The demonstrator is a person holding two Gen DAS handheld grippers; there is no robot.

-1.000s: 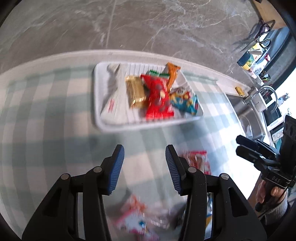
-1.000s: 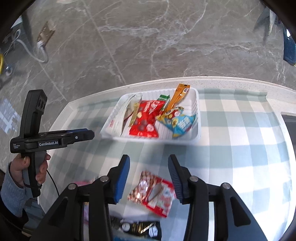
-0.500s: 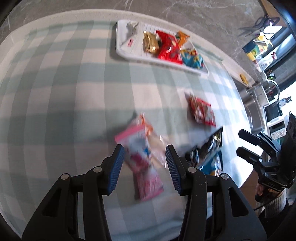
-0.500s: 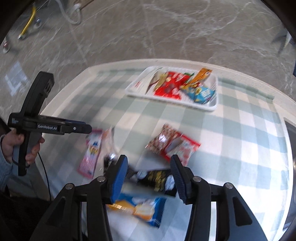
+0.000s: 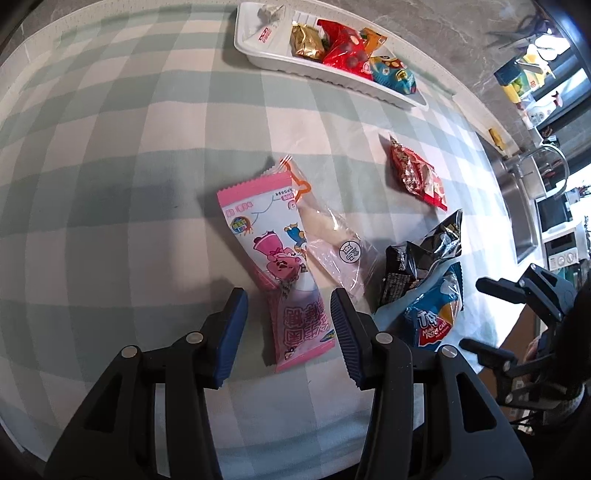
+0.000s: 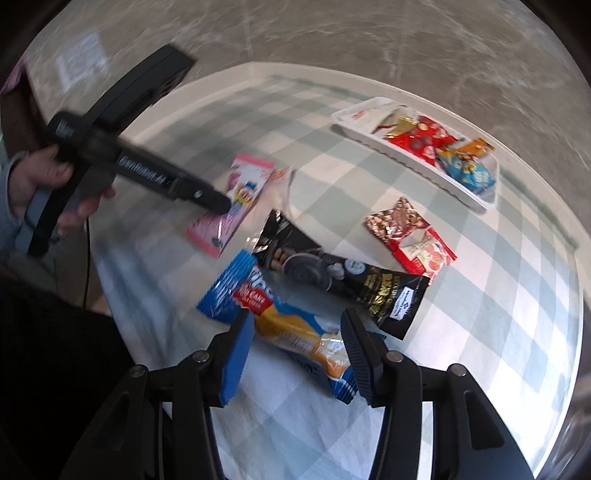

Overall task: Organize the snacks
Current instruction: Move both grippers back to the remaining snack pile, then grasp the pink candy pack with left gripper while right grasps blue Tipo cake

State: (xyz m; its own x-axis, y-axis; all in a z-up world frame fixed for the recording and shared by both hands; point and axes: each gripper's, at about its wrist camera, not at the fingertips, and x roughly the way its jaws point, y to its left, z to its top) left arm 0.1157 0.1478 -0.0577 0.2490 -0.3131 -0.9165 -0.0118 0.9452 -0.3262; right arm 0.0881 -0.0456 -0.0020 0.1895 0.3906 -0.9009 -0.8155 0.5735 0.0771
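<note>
A white tray (image 5: 271,59) at the far side holds several snack packets; it also shows in the right wrist view (image 6: 476,195). Loose on the checked cloth lie a pink packet (image 5: 273,258), a clear packet (image 5: 336,247), a red packet (image 5: 417,173), a black packet (image 5: 417,258) and a blue cake packet (image 5: 432,314). My left gripper (image 5: 288,310) is open, its blue pads either side of the pink packet's near end. My right gripper (image 6: 295,332) is open, hovering over the blue cake packet (image 6: 280,321). The black packet (image 6: 343,273) and red packet (image 6: 410,236) lie beyond it.
The table is round with a green-and-white checked cloth (image 5: 110,184). A sink and tap (image 5: 532,177) and shelves with kitchen items stand at the right. The floor is grey marble (image 6: 332,33). My left hand and its gripper handle (image 6: 92,155) show at the left.
Both grippers have pulled back and lowered toward the near side of the table. The left now straddles the pink packet; the right now hovers over the blue cake packet.
</note>
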